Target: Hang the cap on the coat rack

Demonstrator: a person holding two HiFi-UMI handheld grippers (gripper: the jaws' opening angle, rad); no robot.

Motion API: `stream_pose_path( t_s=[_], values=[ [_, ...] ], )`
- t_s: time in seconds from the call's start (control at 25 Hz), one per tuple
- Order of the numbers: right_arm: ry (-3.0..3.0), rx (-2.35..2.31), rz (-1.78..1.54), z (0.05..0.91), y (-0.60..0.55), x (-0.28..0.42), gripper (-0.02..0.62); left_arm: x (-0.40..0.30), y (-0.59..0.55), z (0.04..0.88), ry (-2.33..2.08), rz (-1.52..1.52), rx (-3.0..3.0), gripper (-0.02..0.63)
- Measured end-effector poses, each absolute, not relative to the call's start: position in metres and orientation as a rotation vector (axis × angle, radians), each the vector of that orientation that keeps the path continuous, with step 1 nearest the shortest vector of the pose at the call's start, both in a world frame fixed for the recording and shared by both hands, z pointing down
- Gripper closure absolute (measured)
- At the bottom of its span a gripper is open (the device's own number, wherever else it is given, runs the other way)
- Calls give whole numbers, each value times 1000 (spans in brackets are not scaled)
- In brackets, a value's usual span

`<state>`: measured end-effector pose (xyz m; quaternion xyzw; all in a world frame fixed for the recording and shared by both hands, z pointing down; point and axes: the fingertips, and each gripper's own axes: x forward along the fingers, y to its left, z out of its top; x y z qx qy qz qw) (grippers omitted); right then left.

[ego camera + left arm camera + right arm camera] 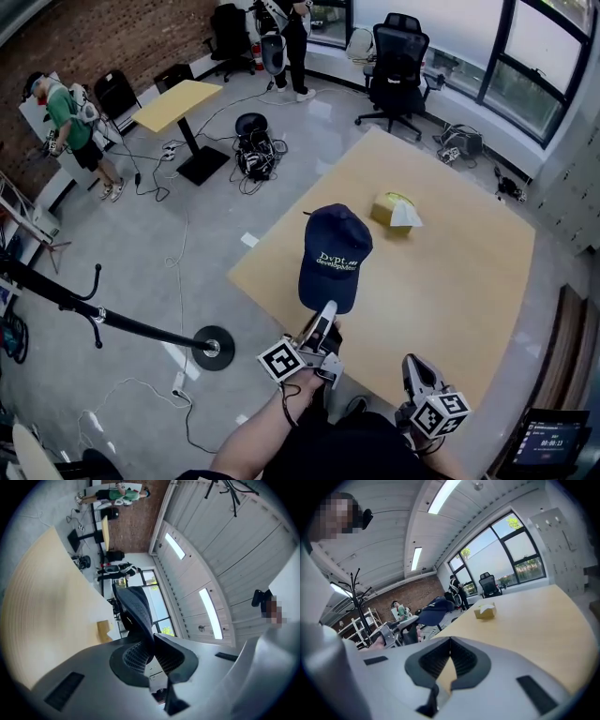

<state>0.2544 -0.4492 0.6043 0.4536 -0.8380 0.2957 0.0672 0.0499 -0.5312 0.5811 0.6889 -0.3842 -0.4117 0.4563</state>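
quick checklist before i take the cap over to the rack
1. Left gripper shut on cap brim: ok
2. Cap off the table: ok, held above it
3. Right gripper empty: ok
4. Rack hooks bare: ok
5. Tissue box apart from cap: ok
6. Hook within reach from here: cannot tell

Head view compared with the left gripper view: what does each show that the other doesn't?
Only the head view: the right hand-held gripper, empty, and the lettering on the cap. Only the left gripper view: ceiling lights and, close up, the left hand-held gripper pinching the cap's edge. Both: the cap, the wooden table and the tissue box.
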Motion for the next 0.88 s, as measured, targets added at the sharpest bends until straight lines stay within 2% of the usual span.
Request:
stream_pose_path(
  t_s=[0.2,0.52,0.88],
  values=[
    [-2608,1276,842,590,-449,227,591,24,-520,542,-989,-1069,1775,578],
    [-2690,1136,819,584,-432,222,591,-2,-483,472,-1132,-1145,1950,578],
    [-2773,960,821,582,-412,225,591,5,-432,410,-1295,-1172,2100,578]
  ],
)
